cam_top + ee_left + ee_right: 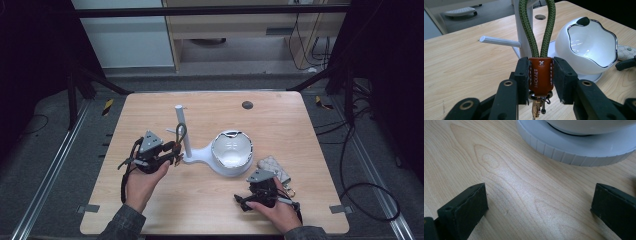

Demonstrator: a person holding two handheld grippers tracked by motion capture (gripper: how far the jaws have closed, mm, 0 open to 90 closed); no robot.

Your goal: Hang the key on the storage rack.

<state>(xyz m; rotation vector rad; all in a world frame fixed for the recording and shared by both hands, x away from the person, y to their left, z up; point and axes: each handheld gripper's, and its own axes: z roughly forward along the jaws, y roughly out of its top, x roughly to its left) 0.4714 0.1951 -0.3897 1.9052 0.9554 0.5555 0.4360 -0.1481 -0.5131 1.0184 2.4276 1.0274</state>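
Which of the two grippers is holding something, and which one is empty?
The left gripper holds the brown leather tab of a green rope key strap. The right gripper stands open over bare table.

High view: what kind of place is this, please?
Probably a lab recording station, not a home: a bare wooden table inside dark framing, loose cables on grey carpet, and handheld grippers in use.

The table (150, 210) has a light wooden top with rounded corners and a small dark round hole (247, 105) near its far edge. A white stand (200, 156) rests on it: an upright post with a short side peg, joined to a round base carrying a white bowl with a wavy chrome rim. A quilted pouch (274, 166) lies just beside the bowl.
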